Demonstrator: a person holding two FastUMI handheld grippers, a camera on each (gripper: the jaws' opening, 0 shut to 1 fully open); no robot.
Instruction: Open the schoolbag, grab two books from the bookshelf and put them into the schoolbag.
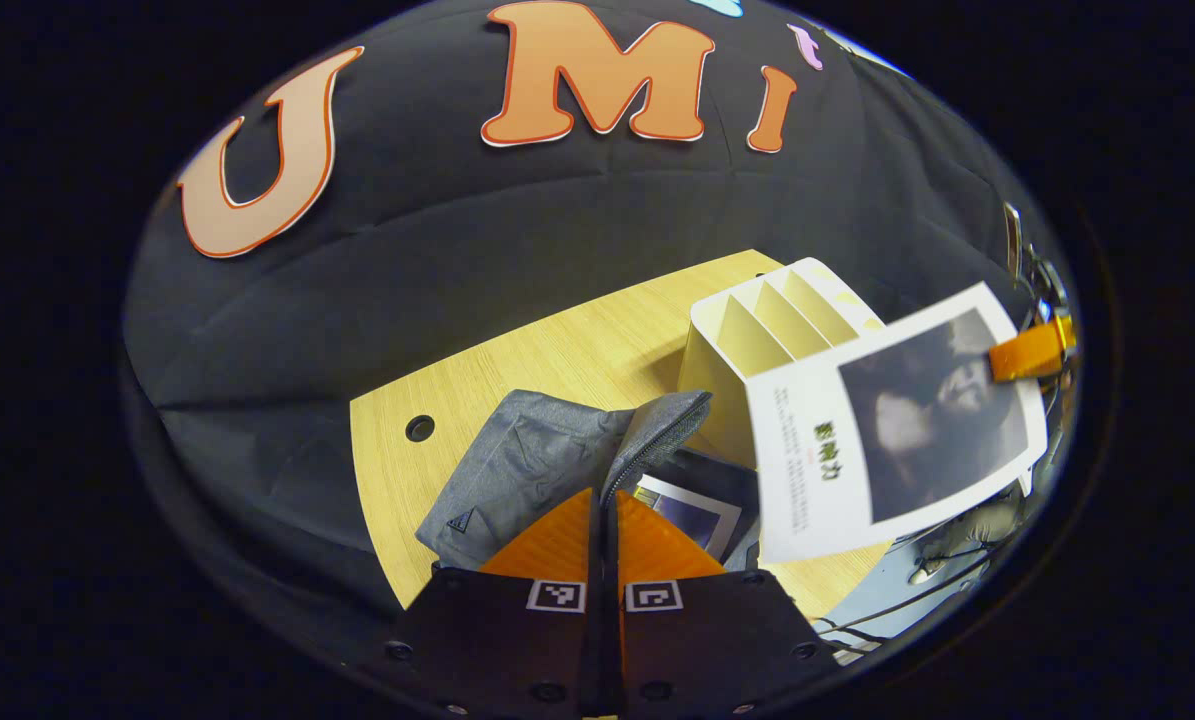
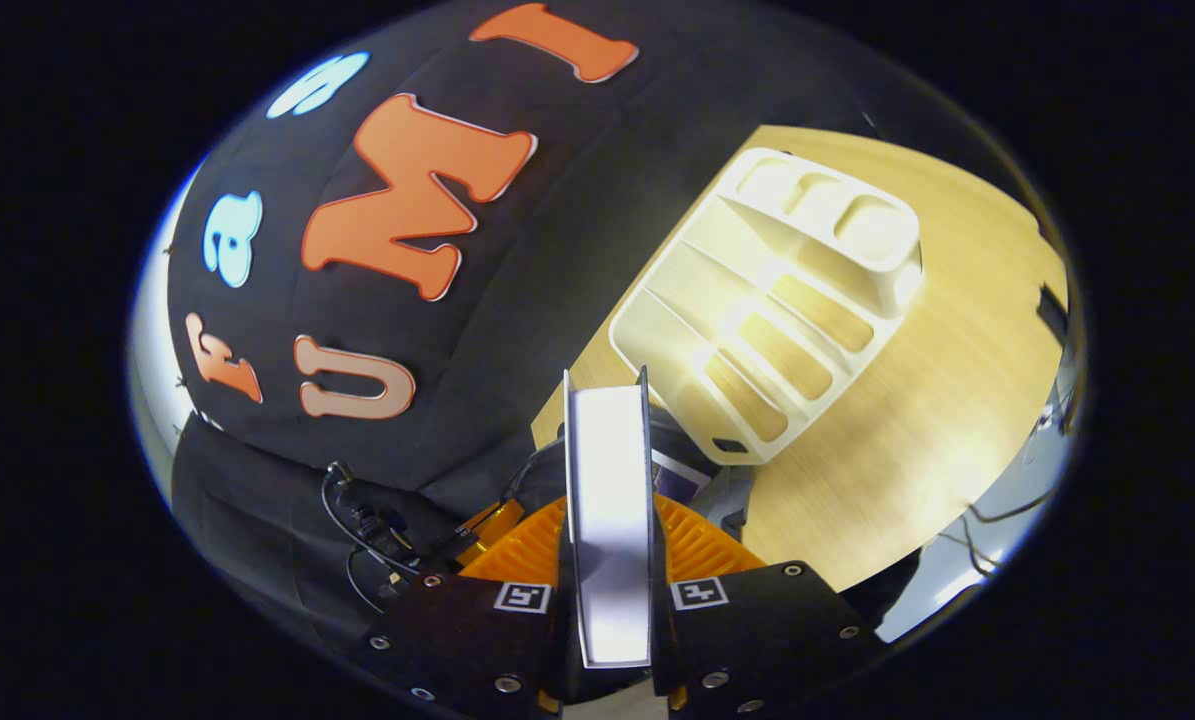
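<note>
Up close in the left gripper view, the left gripper (image 1: 605,520) points down toward the grey schoolbag (image 1: 527,470) on the wooden table (image 1: 557,350), its two fingers drawn together on the edge of the bag's zippered flap (image 1: 657,435), which stands lifted. Under that flap the bag's mouth is open and a first book (image 1: 692,510) lies partly inside, its pale-framed cover showing. Just behind the bag stands the cream bookshelf (image 1: 767,330), its slanted slots facing up.

To the right in the same view, a second book (image 1: 897,435) hangs tilted in the air above the bag and in front of the shelf, pinched at its far corner by the right gripper (image 1: 1032,352) (the hand holding it is too close to the edge to make out).

Seen from the right gripper view, the right gripper (image 2: 609,530) holds the second book (image 2: 609,500) edge-on between its fingers, both pressing on the covers, so the jaws sit narrow around the book's thickness. It is aimed downward over the table (image 2: 937,400), with the bookshelf (image 2: 777,300) just beyond the book's top edge and part of the schoolbag (image 2: 717,480) below.
</note>
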